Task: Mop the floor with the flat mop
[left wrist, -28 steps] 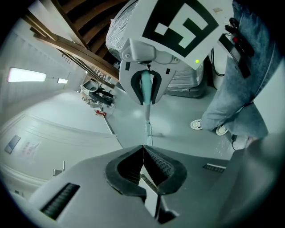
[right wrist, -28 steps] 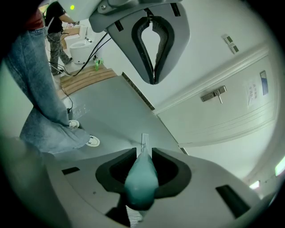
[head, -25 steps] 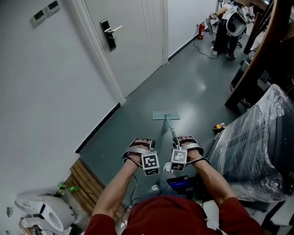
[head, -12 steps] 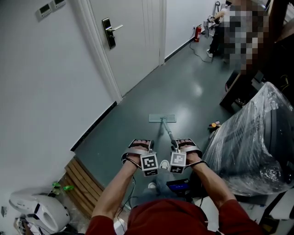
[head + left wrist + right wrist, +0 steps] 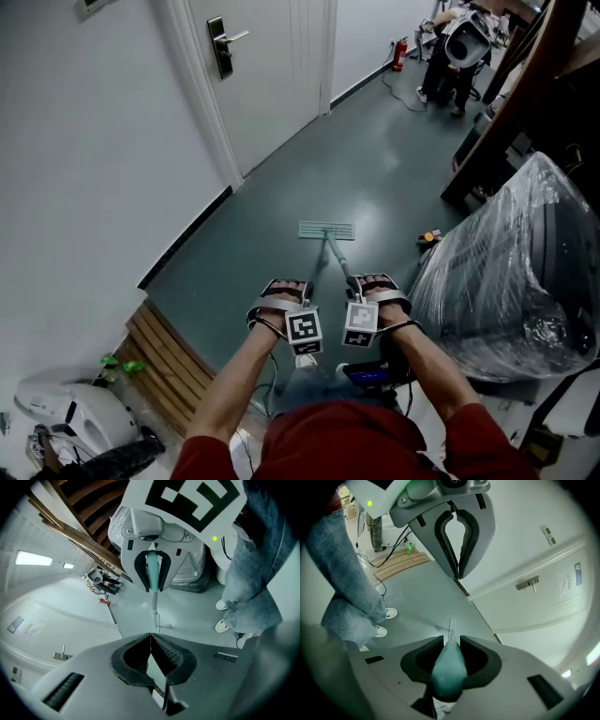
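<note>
The flat mop's pale head (image 5: 326,230) lies on the dark green floor ahead of me. Its teal handle (image 5: 340,262) rises back to my right gripper (image 5: 359,307), which is shut on it. In the right gripper view the handle (image 5: 449,665) fills the jaws, with the mop head (image 5: 452,627) beyond. My left gripper (image 5: 302,316) sits just left of the handle, facing the right one. Its jaws are shut with their tips meeting (image 5: 150,634) and nothing between them. The left gripper view shows the right gripper (image 5: 152,571) shut on the handle.
A white door (image 5: 272,75) and wall run along the left. A plastic-wrapped bulky item (image 5: 506,281) crowds the right. Wooden slats (image 5: 164,361) and a white device (image 5: 66,417) lie at lower left. A person (image 5: 450,47) and a fire extinguisher (image 5: 397,54) stand far down the corridor.
The view has shifted along the corridor, so the door and wall sit higher in frame. The mop head lies slightly more to the left. Both grippers keep the same state.
</note>
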`<action>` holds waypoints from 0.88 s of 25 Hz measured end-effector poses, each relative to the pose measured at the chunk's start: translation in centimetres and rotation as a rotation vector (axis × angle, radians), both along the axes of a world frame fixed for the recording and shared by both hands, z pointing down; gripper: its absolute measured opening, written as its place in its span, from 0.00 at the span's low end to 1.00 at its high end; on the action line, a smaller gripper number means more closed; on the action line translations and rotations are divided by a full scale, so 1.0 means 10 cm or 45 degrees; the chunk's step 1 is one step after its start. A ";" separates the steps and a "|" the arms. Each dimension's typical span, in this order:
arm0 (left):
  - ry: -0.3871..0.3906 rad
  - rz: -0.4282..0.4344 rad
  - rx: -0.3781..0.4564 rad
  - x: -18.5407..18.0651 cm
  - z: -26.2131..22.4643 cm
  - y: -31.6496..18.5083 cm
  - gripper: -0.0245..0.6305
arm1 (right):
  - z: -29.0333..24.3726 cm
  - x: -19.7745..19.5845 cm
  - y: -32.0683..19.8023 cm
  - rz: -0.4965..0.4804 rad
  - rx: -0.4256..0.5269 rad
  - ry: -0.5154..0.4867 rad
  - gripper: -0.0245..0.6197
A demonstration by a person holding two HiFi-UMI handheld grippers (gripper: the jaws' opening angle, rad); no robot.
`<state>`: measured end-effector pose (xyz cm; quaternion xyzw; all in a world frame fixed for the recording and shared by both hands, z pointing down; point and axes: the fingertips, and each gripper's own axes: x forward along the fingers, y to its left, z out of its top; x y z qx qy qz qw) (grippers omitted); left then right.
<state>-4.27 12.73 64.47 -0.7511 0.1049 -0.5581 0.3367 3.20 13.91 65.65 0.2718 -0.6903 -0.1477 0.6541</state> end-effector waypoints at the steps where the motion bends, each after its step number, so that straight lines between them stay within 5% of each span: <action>1: 0.003 -0.001 -0.003 0.00 0.00 0.03 0.06 | 0.00 0.00 0.03 -0.002 -0.001 0.002 0.22; 22: -0.070 -0.004 0.045 0.73 -0.11 1.30 0.06 | -0.03 0.64 1.47 -0.067 -0.004 -0.060 0.22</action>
